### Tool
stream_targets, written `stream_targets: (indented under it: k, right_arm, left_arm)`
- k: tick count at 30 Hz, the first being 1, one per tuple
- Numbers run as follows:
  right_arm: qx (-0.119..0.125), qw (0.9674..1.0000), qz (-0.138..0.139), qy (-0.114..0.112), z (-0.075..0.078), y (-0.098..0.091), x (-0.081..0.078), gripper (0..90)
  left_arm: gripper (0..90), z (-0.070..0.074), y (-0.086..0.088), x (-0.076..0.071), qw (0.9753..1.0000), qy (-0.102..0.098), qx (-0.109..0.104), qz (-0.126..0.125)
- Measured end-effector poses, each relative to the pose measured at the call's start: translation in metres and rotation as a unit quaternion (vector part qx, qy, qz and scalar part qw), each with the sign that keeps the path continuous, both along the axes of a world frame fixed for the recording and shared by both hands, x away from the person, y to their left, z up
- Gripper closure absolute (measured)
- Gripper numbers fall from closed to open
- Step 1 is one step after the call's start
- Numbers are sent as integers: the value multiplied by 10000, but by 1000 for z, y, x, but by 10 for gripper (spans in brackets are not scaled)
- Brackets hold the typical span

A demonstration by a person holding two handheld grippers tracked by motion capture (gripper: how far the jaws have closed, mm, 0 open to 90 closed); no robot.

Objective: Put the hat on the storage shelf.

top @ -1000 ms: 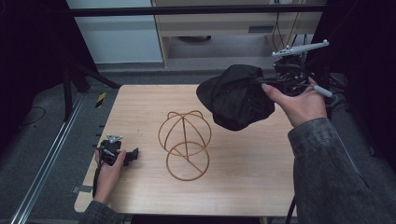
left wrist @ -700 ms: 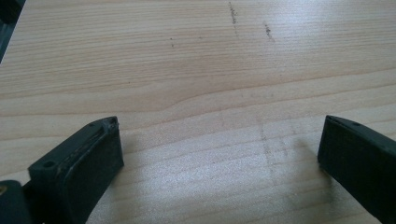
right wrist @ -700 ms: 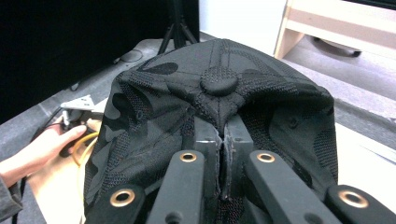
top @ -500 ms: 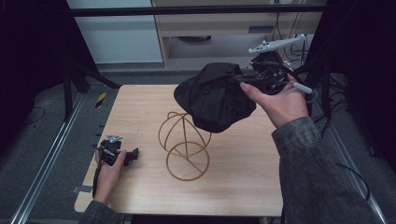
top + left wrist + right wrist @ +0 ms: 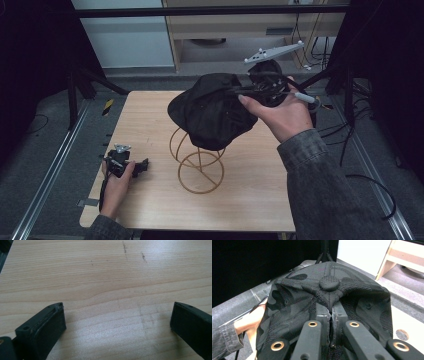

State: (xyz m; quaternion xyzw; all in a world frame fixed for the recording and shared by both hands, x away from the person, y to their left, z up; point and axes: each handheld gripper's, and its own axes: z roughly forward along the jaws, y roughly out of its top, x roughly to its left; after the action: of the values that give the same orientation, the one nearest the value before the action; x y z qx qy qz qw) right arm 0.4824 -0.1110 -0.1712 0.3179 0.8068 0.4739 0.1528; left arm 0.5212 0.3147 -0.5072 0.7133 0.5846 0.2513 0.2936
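Observation:
A black camouflage cap (image 5: 212, 111) hangs in the air over the top of a gold wire stand (image 5: 199, 161) that rests mid-table. My right gripper (image 5: 240, 95) is shut on the cap's fabric; in the right gripper view the cap (image 5: 327, 300) bulges out from my right gripper (image 5: 331, 315), whose jaws pinch a fold of it. The cap covers the upper loops of the stand. Near the table's left front, my left gripper (image 5: 142, 166) lies low on the wood. In the left gripper view my left gripper (image 5: 117, 322) stands open, with bare wood between its jaws.
The wooden table (image 5: 150, 115) has metal rails along its left and right sides. Behind it stand a pale cabinet (image 5: 125, 35) and a wooden shelf unit (image 5: 240, 30). A yellow-black marker (image 5: 107, 107) lies on the floor at the left. Cables trail at the right.
My right gripper has carried the cap leftward from the table's right back to above the wire stand. The left gripper has stayed put.

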Motion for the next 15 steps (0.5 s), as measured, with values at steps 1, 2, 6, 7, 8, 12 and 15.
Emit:
stream_targets:
  k: [1, 2, 6, 7, 8, 12, 15]
  right_arm:
    - [-4, 10000, 25, 16, -1, 2, 0, 871]
    - [0, 10000, 50, 19, -1, 4, 0, 871]
    - [11, 9998, 180, 71, -4, 12, -2, 870]
    - [11, 9998, 198, 70, -5, 13, -2, 871]
    - [11, 9998, 198, 70, -5, 13, -2, 871]
    - [-21, 9996, 280, 90, -7, 17, -4, 870]
    - [-19, 9994, 307, 152, -12, 16, -6, 870]
  left_arm:
    - [0, 0, 0, 0, 10000, 0, 0, 0]
    - [0, 0, 0, 0, 10000, -1, -1, 0]
    - [0, 0, 0, 0, 10000, -11, -11, 12]
    - [0, 0, 0, 0, 10000, -10, -10, 11]
    - [0, 0, 0, 0, 10000, -10, -10, 11]
    - [0, 0, 0, 0, 10000, -2, 1, 0]
    - [0, 0, 0, 0, 10000, -1, 2, -1]
